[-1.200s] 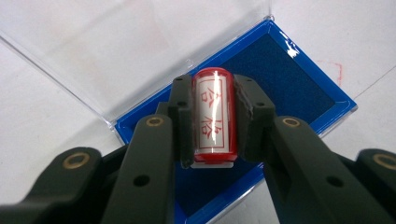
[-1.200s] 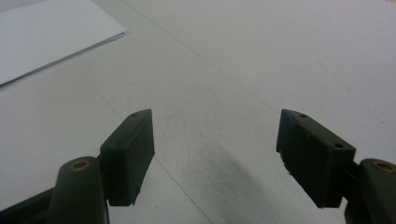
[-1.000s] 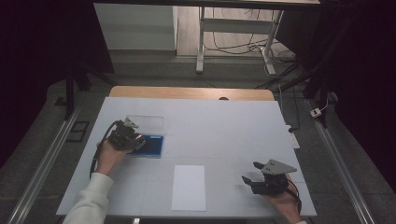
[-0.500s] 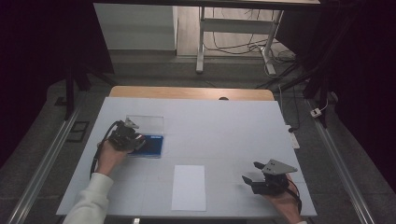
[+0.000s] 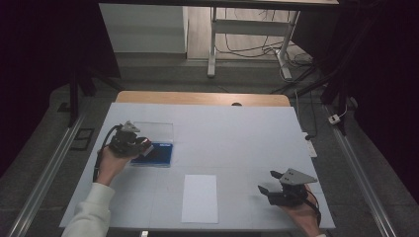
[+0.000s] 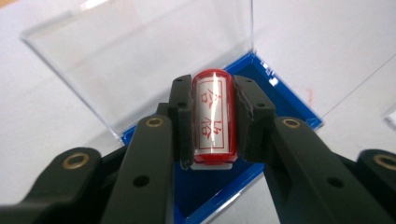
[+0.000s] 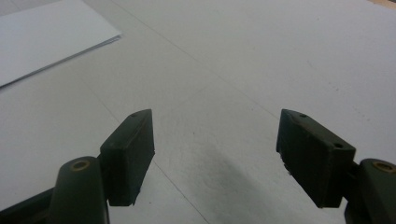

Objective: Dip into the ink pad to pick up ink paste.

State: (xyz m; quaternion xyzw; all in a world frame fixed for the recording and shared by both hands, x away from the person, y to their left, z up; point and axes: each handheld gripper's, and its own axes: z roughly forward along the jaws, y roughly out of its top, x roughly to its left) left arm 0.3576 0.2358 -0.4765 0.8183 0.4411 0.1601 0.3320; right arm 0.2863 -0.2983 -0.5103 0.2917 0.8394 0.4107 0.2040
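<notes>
A small red stamp (image 6: 212, 116) with a white label and red characters lies lengthwise between the jaws of my left gripper (image 6: 212, 100), which is shut on it just above a blue case (image 6: 261, 79) whose clear lid (image 6: 140, 60) stands open. In the high view the left gripper (image 5: 143, 146) sits at the left edge of that blue case (image 5: 160, 155). My right gripper (image 5: 267, 181) rests at the table's near right with its jaws wide apart. In its own view the right gripper (image 7: 215, 149) has bare table between its pads.
A white sheet of paper (image 5: 199, 197) lies near the front middle of the white table (image 5: 237, 138); its corner (image 7: 51, 32) shows in the right gripper view. Beyond the table's wooden far edge (image 5: 202, 98) stand a desk frame and cables on the floor.
</notes>
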